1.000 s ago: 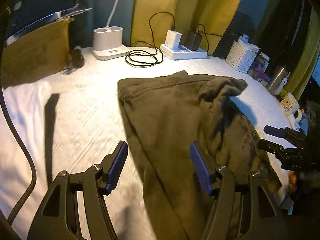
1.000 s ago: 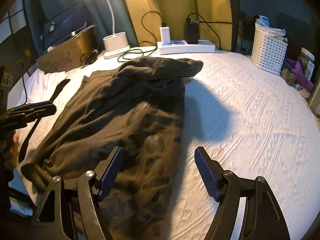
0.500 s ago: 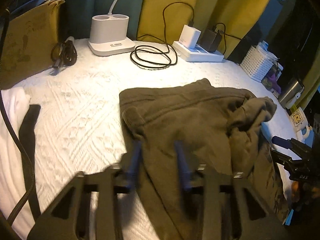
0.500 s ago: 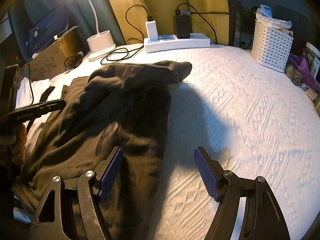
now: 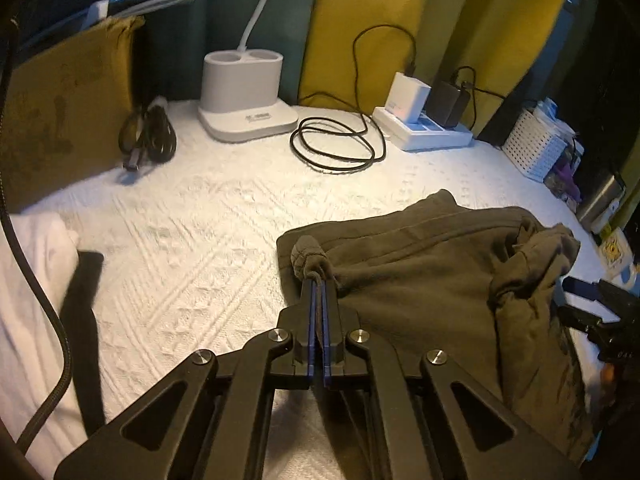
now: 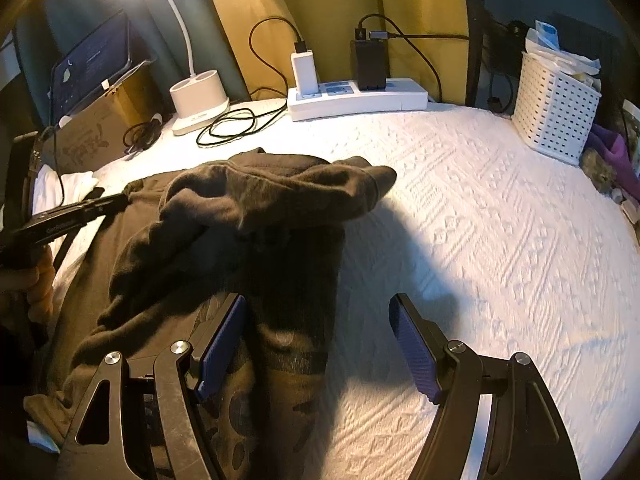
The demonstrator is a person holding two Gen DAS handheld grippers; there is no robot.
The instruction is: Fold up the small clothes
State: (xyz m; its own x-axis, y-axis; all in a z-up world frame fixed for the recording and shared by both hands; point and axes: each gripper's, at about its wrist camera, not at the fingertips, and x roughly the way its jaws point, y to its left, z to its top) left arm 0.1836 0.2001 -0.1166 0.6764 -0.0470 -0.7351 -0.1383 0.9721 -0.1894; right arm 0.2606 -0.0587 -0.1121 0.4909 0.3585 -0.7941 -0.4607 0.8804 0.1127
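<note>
A dark olive garment (image 5: 420,280) lies crumpled on the white quilted bed cover (image 5: 208,224). In the left wrist view my left gripper (image 5: 319,284) is shut on the garment's near-left corner, and a small lump of fabric bunches up just past the pads. The right wrist view shows the same garment (image 6: 248,216) heaped at left, one end folded over toward the middle. My right gripper (image 6: 320,344) stands open over the garment's near right edge, with cloth under its left finger (image 6: 222,348) and bare cover under the right one. My left gripper (image 6: 120,202) shows at the left there.
Along the back stand a white lamp base (image 5: 244,96), a coiled black cable (image 5: 336,148) and a power strip with chargers (image 5: 424,128). A white perforated basket (image 6: 556,112) sits at the back right. A cardboard box (image 5: 60,120) and a white cloth (image 5: 32,264) lie at left.
My left gripper moved forward to the garment's corner and closed on it, bunching the fabric. My right gripper slid forward along the garment's right edge and stayed open.
</note>
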